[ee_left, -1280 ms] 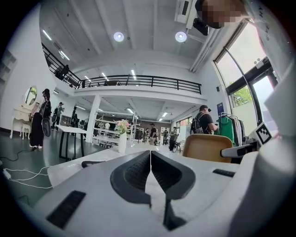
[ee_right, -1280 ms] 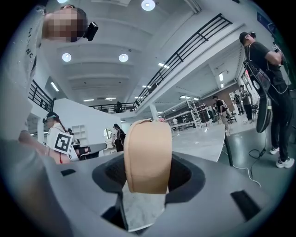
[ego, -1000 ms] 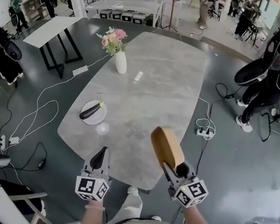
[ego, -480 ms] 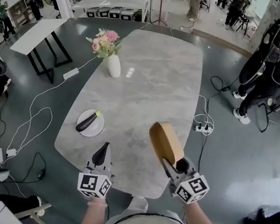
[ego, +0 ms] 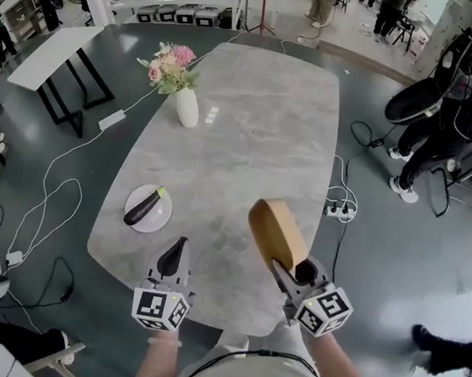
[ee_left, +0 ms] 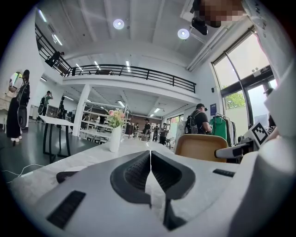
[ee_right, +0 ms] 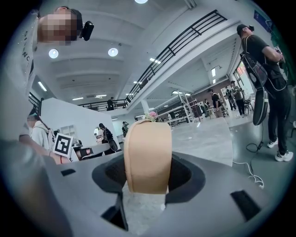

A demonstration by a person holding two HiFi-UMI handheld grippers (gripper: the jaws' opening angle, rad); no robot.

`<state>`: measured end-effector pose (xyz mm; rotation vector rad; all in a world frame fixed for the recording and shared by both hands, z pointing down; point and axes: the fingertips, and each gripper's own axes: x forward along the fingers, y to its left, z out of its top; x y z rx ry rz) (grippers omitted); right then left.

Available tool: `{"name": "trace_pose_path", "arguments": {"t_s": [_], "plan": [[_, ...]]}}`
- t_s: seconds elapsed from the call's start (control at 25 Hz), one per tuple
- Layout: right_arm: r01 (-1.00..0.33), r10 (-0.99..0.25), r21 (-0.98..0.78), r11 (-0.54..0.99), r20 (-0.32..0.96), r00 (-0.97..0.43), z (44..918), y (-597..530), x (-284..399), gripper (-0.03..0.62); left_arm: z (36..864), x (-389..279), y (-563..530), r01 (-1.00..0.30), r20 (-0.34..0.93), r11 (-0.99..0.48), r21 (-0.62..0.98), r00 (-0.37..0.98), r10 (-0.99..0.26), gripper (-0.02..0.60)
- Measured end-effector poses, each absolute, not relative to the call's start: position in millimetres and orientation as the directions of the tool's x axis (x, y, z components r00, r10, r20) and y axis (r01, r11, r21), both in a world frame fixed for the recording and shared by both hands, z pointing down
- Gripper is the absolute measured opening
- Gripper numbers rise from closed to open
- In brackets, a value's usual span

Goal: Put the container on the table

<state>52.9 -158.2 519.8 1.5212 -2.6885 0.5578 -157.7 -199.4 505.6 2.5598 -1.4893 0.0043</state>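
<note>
My right gripper [ego: 283,271] is shut on a tan, rounded container [ego: 275,231], held on edge above the near right part of the grey marble table [ego: 246,123]. In the right gripper view the container [ee_right: 147,155] stands upright between the jaws [ee_right: 147,178], pressed on both sides. My left gripper [ego: 171,260] is shut with nothing in it, over the table's near edge; its dark pads [ee_left: 150,173] meet at the tips. From the left gripper view the container [ee_left: 200,147] shows to the right.
A white plate with a dark eggplant [ego: 148,207] lies at the table's near left. A white vase of pink flowers [ego: 184,102] stands at the far left. Cables and a power strip [ego: 340,211] lie on the floor to the right, where a person [ego: 464,95] stands.
Both grippers and the container have moved forward over the table's near edge; the table now lies closer beneath them. The grip on the container is unchanged.
</note>
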Motion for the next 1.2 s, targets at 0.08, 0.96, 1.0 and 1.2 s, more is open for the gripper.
{"name": "trace_pose_path", "arguments": {"t_s": [0.08, 0.96, 1.0, 1.2], "plan": [[-0.821, -0.817, -0.302, 0.484, 0.179, -0.548, 521.5, -165.2, 51.3, 0.219, 508.3, -158.9, -202.2, -0.870, 0.098, -0.467, 0.155, 0.484, -0.869, 0.009], [-0.692, -0.701, -0.586, 0.421, 0.273, -0.658, 573.0, -255.9, 32.6, 0.219, 523.3, -150.9, -225.3, -0.935, 0.173, -0.322, 0.150, 0.346, -0.922, 0.009], [-0.680, -0.698, -0.613, 0.402, 0.275, -0.661, 576.3, -260.1, 31.2, 0.219, 525.5, -150.1, -226.3, -0.935, 0.178, -0.320, 0.149, 0.344, -0.922, 0.009], [-0.608, -0.693, -0.732, 0.306, 0.267, -0.670, 590.7, -284.5, 17.5, 0.219, 531.6, -150.1, -231.8, -0.939, 0.186, -0.306, 0.155, 0.332, -0.925, 0.009]]}}
